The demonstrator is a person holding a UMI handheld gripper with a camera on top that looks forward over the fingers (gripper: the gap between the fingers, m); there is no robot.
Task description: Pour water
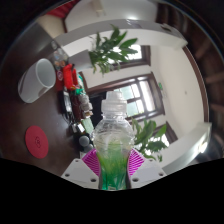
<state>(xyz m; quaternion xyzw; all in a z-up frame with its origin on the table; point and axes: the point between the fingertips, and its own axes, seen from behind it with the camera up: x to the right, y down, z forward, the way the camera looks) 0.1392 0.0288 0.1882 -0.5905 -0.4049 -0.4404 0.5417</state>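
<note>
The gripper (114,165) pinches a clear plastic bottle (114,140) between its two fingers, the pink pads (92,159) pressing on either side of the lower body, where the contents look green. The bottle stands nearly upright straight ahead of the fingers, its white cap (116,98) apparently still on, so the pour itself seems not yet begun; whether the cap is loose cannot be told. The whole scene leans, which suggests the gripper is carried at an angle. Well off to the gripper's left and farther away a white cup (37,78) stands on the table (55,118), the likely receiver. To do this step well, the grip should stay low and firm so that the soft bottle does not slip, and the neck should be brought over the cup's rim before any tilt. Between bottle and cup lie a cluster of small red and dark items (70,85) and a red round coaster (38,141) nearer the gripper, so the path is best taken above them. Leafy plants (113,48) rise beyond the bottle and a window (150,95) stands behind; above the table there is open room.
</note>
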